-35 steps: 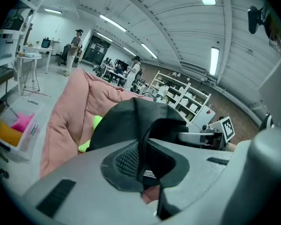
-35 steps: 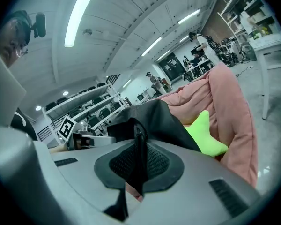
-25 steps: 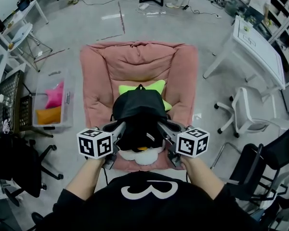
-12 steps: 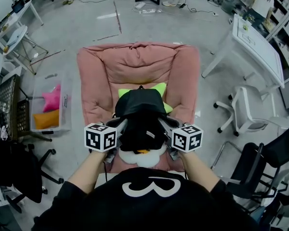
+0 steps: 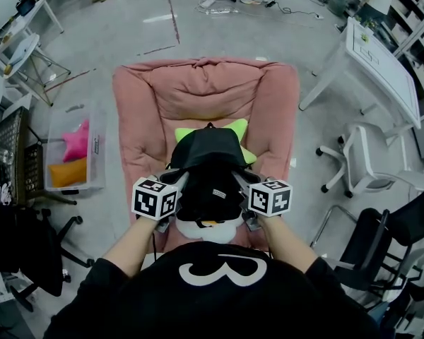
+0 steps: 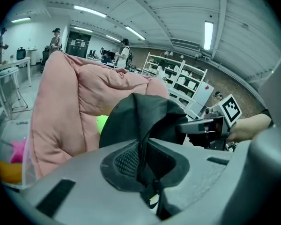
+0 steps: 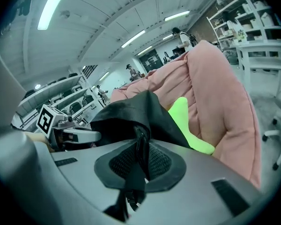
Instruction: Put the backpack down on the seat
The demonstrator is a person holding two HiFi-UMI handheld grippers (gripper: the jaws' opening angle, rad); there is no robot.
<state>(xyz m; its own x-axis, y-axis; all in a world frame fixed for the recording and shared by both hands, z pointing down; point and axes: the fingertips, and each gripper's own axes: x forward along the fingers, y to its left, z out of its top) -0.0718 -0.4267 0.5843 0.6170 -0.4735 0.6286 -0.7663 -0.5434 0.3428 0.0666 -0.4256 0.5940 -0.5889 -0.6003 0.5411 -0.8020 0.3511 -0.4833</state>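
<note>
A black backpack (image 5: 206,157) with a white underside hangs between my two grippers over the front of the pink cushioned seat (image 5: 198,90). My left gripper (image 5: 178,183) is shut on a black strap (image 6: 143,165) at the bag's left side. My right gripper (image 5: 237,182) is shut on a strap (image 7: 139,165) at the bag's right side. A lime green star cushion (image 5: 234,128) lies on the seat behind the bag. Whether the bag's bottom touches the seat is hidden by the bag itself.
A clear bin (image 5: 74,150) with pink and orange soft things stands left of the seat, beside a black crate (image 5: 10,154). A white table (image 5: 381,69) and white office chair (image 5: 360,164) stand at the right. Black chairs (image 5: 389,246) flank me.
Both grippers have drawn a little closer together and moved slightly forward over the seat, with the backpack still held between them.
</note>
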